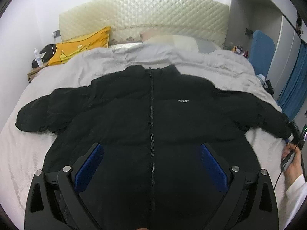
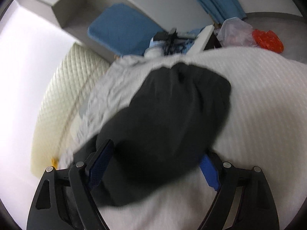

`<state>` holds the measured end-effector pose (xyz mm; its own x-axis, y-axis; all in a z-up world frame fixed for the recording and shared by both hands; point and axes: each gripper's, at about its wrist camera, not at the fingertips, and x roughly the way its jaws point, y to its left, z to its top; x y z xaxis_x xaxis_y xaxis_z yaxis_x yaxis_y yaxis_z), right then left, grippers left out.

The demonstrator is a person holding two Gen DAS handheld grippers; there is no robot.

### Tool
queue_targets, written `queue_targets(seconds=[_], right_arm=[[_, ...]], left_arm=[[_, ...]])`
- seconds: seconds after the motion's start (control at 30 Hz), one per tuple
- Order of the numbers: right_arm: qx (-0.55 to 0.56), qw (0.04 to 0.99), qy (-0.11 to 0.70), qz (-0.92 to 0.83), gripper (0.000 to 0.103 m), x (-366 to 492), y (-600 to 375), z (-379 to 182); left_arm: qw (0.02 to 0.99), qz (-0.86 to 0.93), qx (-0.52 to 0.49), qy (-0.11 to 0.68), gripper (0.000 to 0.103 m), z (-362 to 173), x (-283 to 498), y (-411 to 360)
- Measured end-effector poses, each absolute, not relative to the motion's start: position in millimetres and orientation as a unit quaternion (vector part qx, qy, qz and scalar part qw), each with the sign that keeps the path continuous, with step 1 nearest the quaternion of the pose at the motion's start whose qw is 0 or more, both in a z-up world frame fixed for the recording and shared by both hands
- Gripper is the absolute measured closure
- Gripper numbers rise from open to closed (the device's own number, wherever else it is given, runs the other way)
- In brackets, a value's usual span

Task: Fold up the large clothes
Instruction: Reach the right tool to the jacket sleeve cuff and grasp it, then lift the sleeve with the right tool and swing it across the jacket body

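From the left wrist view, the black puffer jacket lies front-up and zipped on the bed, collar toward the headboard, both sleeves spread toward the bed's side edges. The left gripper hangs released above the lower front of the jacket, its jaws wide to either side of the zipper and holding nothing. At the bed's right edge the person's right hand sits beside the sleeve end. From the right wrist view, blurred by motion, the right gripper is spread around the right sleeve, fabric between its blue pads but not yet pinched. The risk, as I judge it, is that the thick padding slips out or bunches if the jaws clamp too shallowly, leaving the sleeve fold crooked.
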<state>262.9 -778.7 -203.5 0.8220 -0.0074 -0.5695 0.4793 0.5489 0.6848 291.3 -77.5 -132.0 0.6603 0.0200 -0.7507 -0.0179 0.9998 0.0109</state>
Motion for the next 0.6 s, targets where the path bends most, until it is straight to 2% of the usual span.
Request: queue_targets(seconds=[0.1, 0.2, 0.27, 0.3, 0.37, 0.47, 0.6], right_arm=[[0.455, 0.843, 0.237, -0.163, 0.027, 276, -790, -205], [0.448, 0.844, 0.229, -0.185, 0.04, 287, -798, -206], [0.449, 0.842, 0.224, -0.198, 0.062, 292, -802, -205], [0.449, 0.841, 0.225, -0.203, 0.068, 294, -804, -204], [0.44, 0.844, 0.227, -0.207, 0.088, 296, -806, -198], [0.406, 0.859, 0.224, -0.215, 0.095, 297, -801, -175], [0.376, 0.877, 0.206, -0.217, 0.097, 291, -789, -129]], left_arm=[[0.91, -0.003, -0.005, 0.414, 0.003, -144, 297, -73], [0.918, 0.0, 0.004, 0.397, 0.003, -156, 299, -68], [0.918, 0.009, 0.019, 0.396, 0.003, -160, 301, -67], [0.918, 0.009, 0.017, 0.396, 0.003, -160, 300, -64], [0.92, 0.006, 0.007, 0.392, 0.003, -158, 299, -56], [0.926, 0.009, 0.011, 0.377, 0.003, -155, 297, -49], [0.925, 0.025, 0.022, 0.379, 0.003, -150, 296, -39]])
